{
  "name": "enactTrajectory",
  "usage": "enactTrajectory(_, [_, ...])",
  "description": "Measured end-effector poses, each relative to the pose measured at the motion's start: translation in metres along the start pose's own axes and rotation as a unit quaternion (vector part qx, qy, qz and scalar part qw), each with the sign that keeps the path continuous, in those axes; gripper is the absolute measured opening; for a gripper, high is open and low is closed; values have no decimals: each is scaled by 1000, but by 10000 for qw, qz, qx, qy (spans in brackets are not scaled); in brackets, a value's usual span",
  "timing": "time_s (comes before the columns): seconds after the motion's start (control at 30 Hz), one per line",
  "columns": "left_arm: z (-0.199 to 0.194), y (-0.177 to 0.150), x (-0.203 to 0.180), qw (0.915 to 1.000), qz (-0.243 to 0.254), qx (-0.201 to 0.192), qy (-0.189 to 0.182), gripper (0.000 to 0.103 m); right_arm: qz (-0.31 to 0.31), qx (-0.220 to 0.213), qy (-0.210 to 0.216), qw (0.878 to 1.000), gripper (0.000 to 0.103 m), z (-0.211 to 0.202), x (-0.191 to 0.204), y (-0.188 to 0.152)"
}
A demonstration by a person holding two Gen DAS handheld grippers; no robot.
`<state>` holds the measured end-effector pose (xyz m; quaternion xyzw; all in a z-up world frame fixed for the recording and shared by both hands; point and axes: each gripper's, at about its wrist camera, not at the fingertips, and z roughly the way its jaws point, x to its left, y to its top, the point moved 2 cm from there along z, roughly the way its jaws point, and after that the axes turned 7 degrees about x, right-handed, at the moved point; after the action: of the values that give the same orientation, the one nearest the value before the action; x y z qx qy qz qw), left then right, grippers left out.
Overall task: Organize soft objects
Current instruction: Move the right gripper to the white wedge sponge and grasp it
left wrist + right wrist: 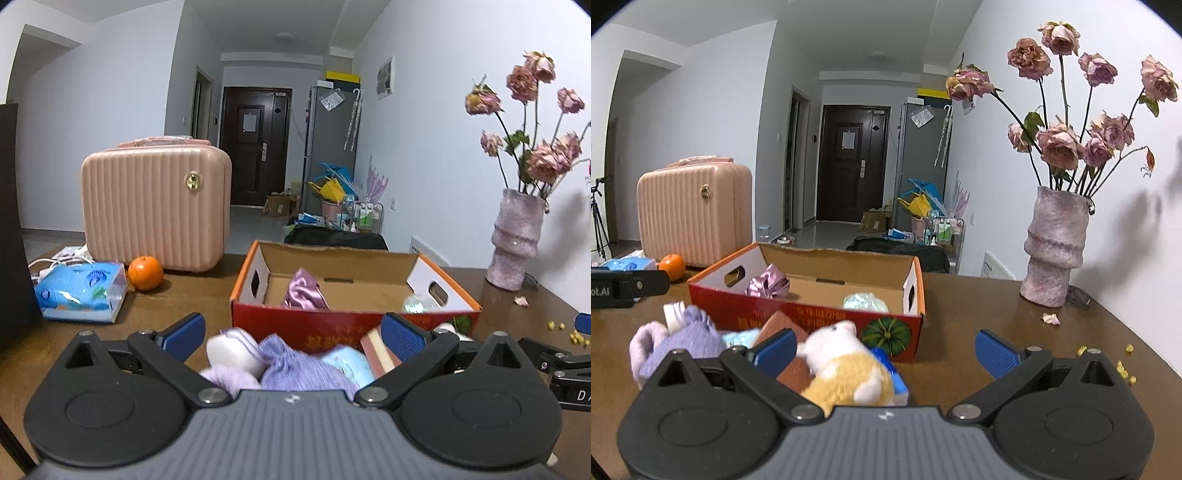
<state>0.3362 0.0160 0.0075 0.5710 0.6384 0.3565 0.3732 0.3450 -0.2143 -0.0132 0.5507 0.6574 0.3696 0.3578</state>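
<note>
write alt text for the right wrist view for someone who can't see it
The open right gripper hovers over a pile of soft toys, a yellow-and-white plush and a purple knitted one, in front of an open red cardboard box on a brown wooden table. A pink vase of dried roses stands to the right.

Bare counter [960,354] lies open right of the cardboard box [812,314]. A pile of soft toys [846,365] crowds the box's near wall, seemingly touching it; the vase [1052,254] blocks the far right.
</note>
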Motion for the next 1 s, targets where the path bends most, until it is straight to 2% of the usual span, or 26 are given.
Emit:
enactTrajectory(0.37, [-17,-36,-11,9995,122,259,-96,103,49,177,15,9998,103,-16,-9,-33])
enactTrajectory(0.77, [-20,-49,-12,9990,138,414,-126,103,266,365,-400,9982,101,-20,-35,-63])
enactTrajectory(1.0, [-16,-51,-11,9984,121,532,-171,103,286,888,-113,9956,99,-11,-42,-79])
